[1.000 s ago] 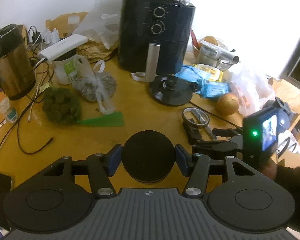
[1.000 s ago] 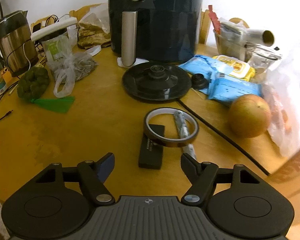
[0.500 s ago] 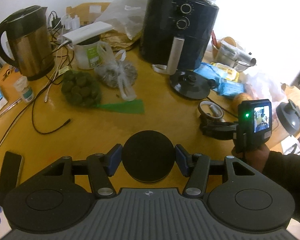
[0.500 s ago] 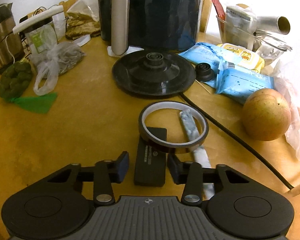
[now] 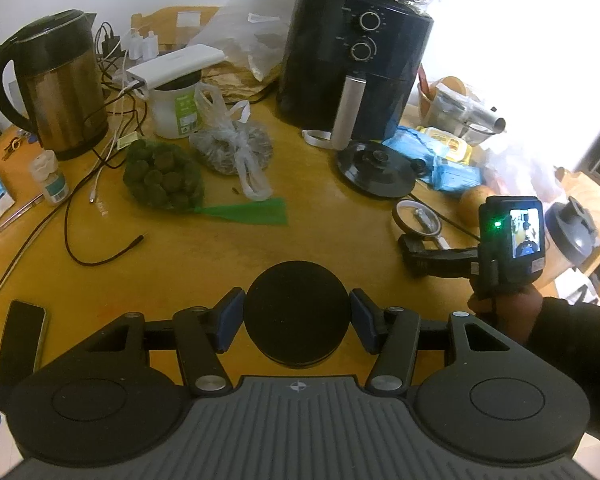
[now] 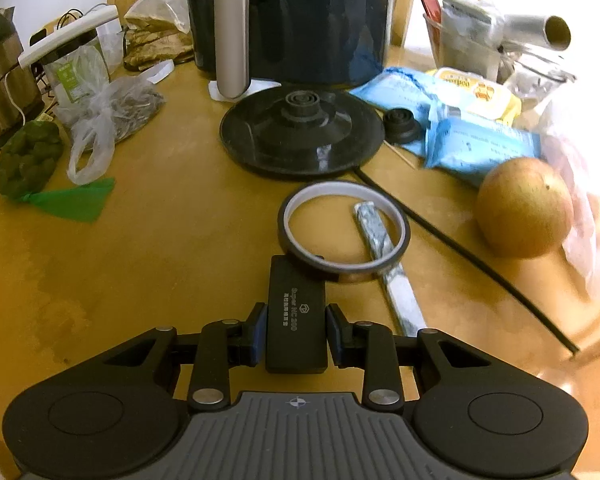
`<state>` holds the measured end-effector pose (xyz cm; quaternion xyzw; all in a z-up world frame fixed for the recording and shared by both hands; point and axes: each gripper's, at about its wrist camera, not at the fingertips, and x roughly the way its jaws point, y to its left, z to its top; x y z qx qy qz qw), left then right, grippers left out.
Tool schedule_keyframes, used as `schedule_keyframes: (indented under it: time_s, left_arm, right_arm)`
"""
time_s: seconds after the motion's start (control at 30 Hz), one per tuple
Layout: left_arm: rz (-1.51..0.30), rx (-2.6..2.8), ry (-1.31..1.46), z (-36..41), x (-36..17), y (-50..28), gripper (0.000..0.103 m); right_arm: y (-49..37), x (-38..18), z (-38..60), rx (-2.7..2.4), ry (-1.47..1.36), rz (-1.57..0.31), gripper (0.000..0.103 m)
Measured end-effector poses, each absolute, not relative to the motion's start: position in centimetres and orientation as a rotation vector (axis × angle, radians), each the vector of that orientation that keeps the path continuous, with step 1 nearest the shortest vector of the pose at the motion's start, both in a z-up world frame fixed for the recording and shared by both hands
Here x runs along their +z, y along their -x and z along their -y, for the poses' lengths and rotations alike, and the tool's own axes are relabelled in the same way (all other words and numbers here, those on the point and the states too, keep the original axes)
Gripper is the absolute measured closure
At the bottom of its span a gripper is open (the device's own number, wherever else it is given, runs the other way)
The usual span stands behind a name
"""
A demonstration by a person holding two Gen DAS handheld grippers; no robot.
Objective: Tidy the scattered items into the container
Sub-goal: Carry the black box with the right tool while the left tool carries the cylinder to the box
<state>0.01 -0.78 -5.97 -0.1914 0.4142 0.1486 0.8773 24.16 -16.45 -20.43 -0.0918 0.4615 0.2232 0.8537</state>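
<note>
I am holding a round black disc [image 5: 297, 314] between the blue pads of my left gripper [image 5: 297, 322], both pads pressing its sides, above the near edge of the wooden table [image 5: 204, 256]. My right gripper [image 6: 296, 334] is closing on a flat black block [image 6: 296, 312], its pads touching both long edges. The block's far end is lying under a roll of tape [image 6: 342, 230], which is resting over a wrapped stick [image 6: 384, 256]. A kettle base [image 6: 302, 132] is sitting farther back.
</note>
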Motion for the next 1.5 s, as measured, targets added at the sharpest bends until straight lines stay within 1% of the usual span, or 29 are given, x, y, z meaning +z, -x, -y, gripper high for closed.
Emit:
schedule_keyframes:
  time_s: [0.37,0.77,1.2,1.5]
  left_arm:
    - [-0.859,0.248,0.390,0.8,-5.4,0.3,0.047]
    - [-0.839,0.211,0.375,0.1,-4.3,1.1,0.047]
    - [-0.824,0.135,0.354,0.0,-3.8,1.5,0.047]
    - [-0.838,0.058,0.347,0.7,-4.5,2.2,0.047]
  right_arm:
    - [-21.6,-18.5,18.3,0.477,0.144,-0.998,0.069]
    - [-18.0,-13.6,21.1,0.475,0.062,-0.980,0.069]
    - [-13.6,-6.7,23.4,0.470,-0.022,-0.919,0.069]
    - [-10.1,-5.0,24.0,0.437,-0.065,-0.903,0.069]
